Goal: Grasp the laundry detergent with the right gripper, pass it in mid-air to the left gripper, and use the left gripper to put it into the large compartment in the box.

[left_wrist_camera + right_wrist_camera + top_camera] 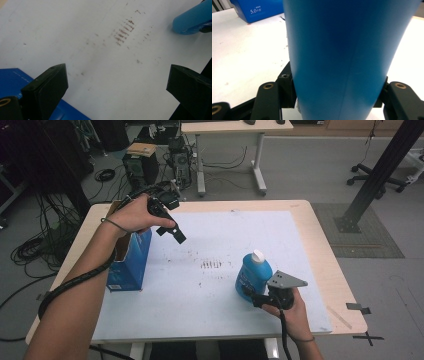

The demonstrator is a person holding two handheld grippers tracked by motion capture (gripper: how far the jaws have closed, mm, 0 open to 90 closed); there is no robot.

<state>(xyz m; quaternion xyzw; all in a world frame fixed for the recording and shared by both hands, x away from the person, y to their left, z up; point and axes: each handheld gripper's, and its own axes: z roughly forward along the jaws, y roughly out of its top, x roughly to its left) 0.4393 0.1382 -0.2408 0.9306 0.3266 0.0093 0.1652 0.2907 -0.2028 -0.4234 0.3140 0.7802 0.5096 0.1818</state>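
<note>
Currently I am clamping the right gripper (248, 295) on the blue bottle (252, 273), standing at 4 o'clock on the mat (210, 320), while the left gripper (175, 234) is hovering open at 10 o'clock; lifting vertically likely follows.

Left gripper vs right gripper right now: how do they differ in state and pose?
The left gripper has its jaws wide apart with nothing between them; the right gripper is shut on the blue bottle. The left is held up over the mat beside the blue box; the right sits low near the table's front edge. Both are hand-held, with black jaws.
</note>
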